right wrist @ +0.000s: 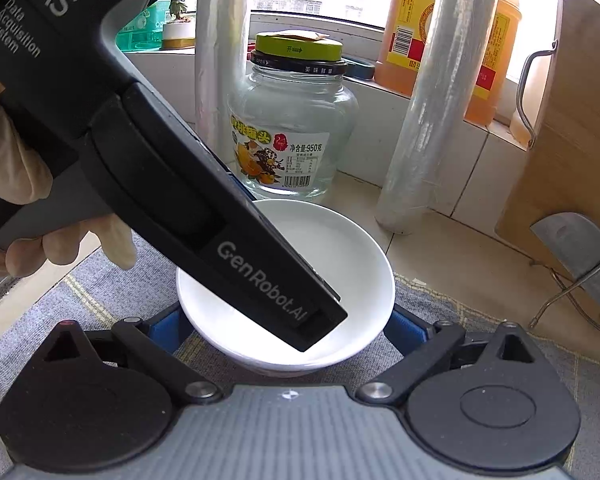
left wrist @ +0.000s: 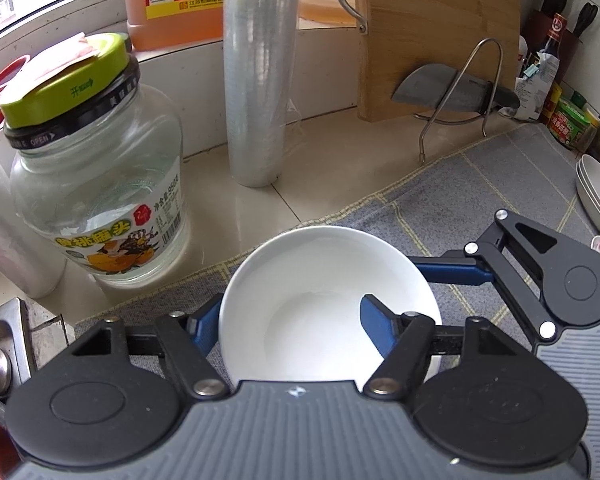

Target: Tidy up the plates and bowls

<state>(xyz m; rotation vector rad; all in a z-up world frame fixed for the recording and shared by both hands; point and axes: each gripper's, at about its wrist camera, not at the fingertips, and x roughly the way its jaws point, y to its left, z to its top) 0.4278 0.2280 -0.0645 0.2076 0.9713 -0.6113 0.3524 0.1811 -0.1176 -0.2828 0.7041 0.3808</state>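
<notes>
left tongs (left wrist: 286,326): nearest the left wrist camera, grey ribbed body with black linkages and blue fingers; the left finger sits outside the bowl wall, the right finger lies inside the bowl; jaws part-way spread with the bowl's near portion between them; cannot tell from this view whether they press on the wall.
right tongs (right wrist: 290,322): spread wide, blue fingers on either side of the bowl, left one at the bowl's left wall, right one at its right rim; contact not clear.
bowl (left wrist: 320,280): plain white, glossy, round, upright, nothing inside but the tongs finger; stands on the grey mat near the mat's edge, just in front of the glass jar.
bowl, right wrist view (right wrist: 352,240): same white bowl, the black body of the left device slants down into it from upper left, tip over the bowl's inside.
left hand (right wrist: 16,184): in a pale glove, wrapped around the handle of the left device at the frame's left edge.
mat (left wrist: 480,184): grey cloth with yellow grid lines, covers the tabletop.
tabletop (left wrist: 220,208): pale beige tile.
glass jar (left wrist: 100,184): clear, green lid, fruit label, left of the bowl.
film roll (left wrist: 260,72): upright, behind the bowl.
cutting board (left wrist: 436,32): wooden, leaning in a wire rack with a cleaver (left wrist: 440,90).
stacked plates (left wrist: 596,192): white, at the right edge, well apart from the bowl.
</notes>
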